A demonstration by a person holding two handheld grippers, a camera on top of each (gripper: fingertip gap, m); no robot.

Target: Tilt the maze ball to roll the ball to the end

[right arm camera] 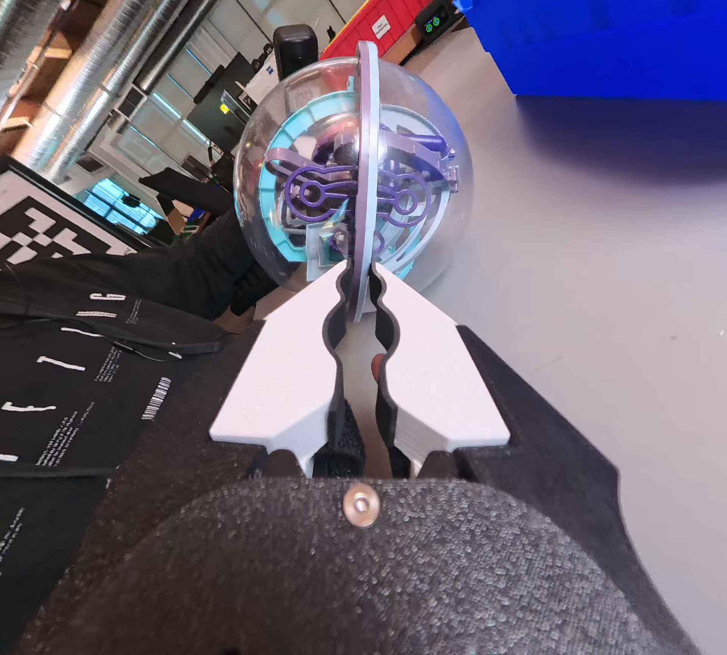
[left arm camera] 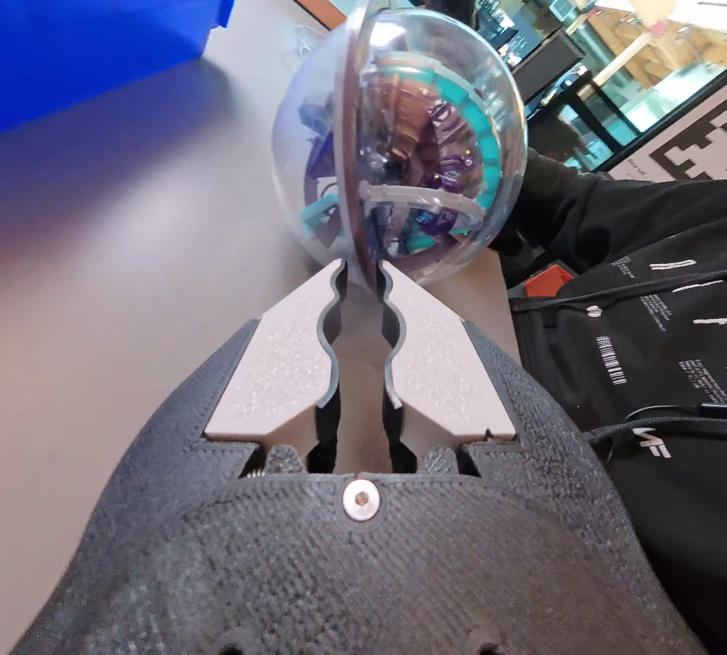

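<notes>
We see the left gripper (left arm camera: 362,274) and right gripper (right arm camera: 358,269) each clamped on the clear maze ball's (left arm camera: 397,148) upright flat rim, the ball straight ahead.

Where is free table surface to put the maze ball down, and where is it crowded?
Bare grey table lies between the maze ball and the blue bin. The left wrist view shows the same patch. It is crowded on the other side, where the person's dark sleeve presses close.
</notes>
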